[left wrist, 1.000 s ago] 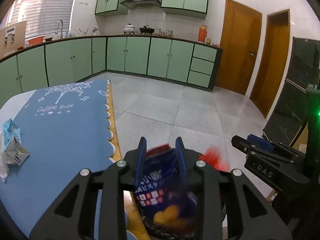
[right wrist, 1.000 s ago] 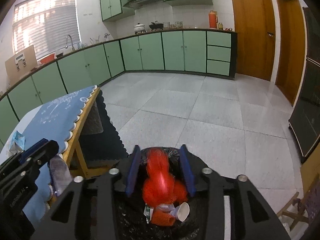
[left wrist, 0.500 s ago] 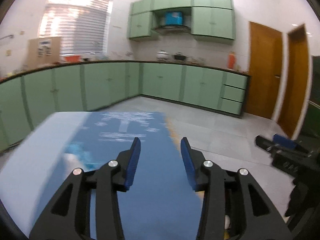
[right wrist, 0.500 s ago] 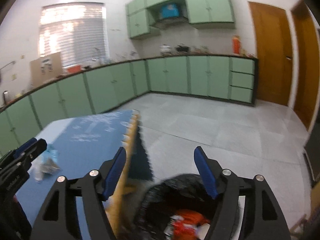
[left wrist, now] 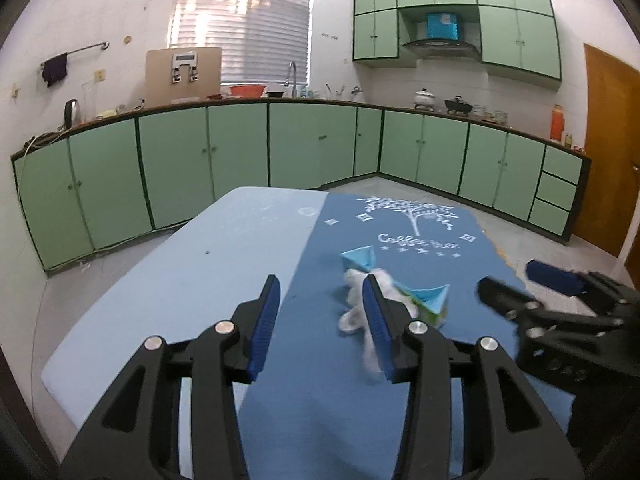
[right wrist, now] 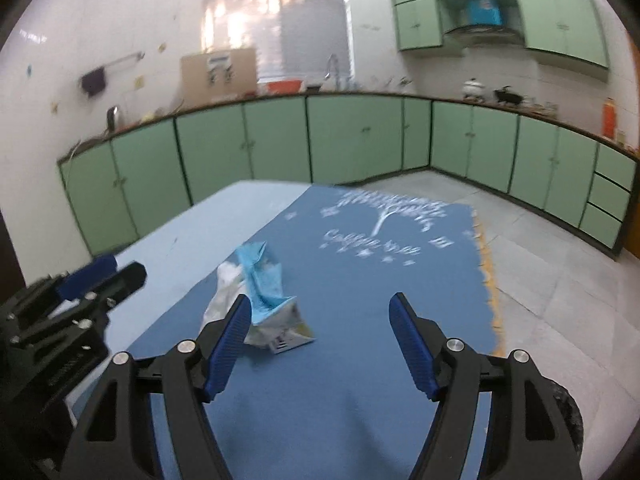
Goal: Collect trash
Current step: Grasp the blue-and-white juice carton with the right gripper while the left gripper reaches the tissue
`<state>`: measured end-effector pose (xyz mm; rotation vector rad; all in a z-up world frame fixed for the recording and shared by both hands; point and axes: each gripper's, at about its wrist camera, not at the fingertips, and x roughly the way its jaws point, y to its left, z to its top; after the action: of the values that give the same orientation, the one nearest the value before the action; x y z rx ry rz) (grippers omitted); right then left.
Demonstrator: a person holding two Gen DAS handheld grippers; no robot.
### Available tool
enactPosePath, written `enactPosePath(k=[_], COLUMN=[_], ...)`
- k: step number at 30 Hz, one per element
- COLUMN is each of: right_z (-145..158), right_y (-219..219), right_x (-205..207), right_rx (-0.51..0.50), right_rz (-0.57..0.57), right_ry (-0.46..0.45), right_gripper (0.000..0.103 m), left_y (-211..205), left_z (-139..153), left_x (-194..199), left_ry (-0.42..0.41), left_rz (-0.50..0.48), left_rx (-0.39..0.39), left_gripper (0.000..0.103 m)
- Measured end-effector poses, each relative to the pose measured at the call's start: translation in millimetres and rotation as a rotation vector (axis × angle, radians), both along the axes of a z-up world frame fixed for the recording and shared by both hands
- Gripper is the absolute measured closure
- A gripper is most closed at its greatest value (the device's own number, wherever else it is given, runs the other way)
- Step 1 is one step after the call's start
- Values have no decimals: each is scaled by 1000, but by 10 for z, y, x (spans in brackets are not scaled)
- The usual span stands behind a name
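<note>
A crushed light-blue carton (left wrist: pixel 429 299) lies on the dark-blue tablecloth (left wrist: pixel 360 392) with a crumpled white wrapper (left wrist: pixel 354 285) against it. My left gripper (left wrist: pixel 322 314) hovers open over the cloth, nothing between its blue pads; the trash sits just past its right fingertip. In the right wrist view the carton (right wrist: pixel 266 280) and the wrapper (right wrist: pixel 223 294) lie just beyond the left fingertip of my right gripper (right wrist: pixel 320 322), which is wide open and empty. Each gripper shows in the other's view: the right gripper (left wrist: pixel 516 280) and the left gripper (right wrist: pixel 120 270).
The cloth, printed with a white tree, covers the right part of a light-blue table (left wrist: pixel 192 268). A black trash bag rim (right wrist: pixel 570 412) peeks in low on the right beside the table. Green kitchen cabinets (left wrist: pixel 240 152) line the far walls across a tiled floor (right wrist: pixel 560 280).
Both grippers swung left from above the black trash bag to over the table. The snack packet and the red net left their jaws, and both jaws opened wider.
</note>
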<state>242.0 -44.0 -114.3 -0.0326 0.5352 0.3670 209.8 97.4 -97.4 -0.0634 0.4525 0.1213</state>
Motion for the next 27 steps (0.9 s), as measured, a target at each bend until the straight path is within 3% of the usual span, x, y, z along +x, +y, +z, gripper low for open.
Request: enactPosePath(k=[15,19,23,25,27], right_z=[-373,-419,-436,-417,-377], right_y=[355,292,224,208,186], right_x=[548,614,641,639,597], right_rx=[-39,-7,20,36,34], right_rz=[75,72,68,86,89], right_ry=[183,228,241,239,219], right_gripper=[35,52,54,70,71], left_y=[92,93,81,70,45], left_z=[-128,-152,-180,-179,-187], left_x=[46,77,101,124,145], left_ry=[26,34,41,48,53], left_rz=[-3,-7,-14,-22,-36], left_rx=[-32,-38,-46,-52,-57], left_gripper=[60,60,60,60,60])
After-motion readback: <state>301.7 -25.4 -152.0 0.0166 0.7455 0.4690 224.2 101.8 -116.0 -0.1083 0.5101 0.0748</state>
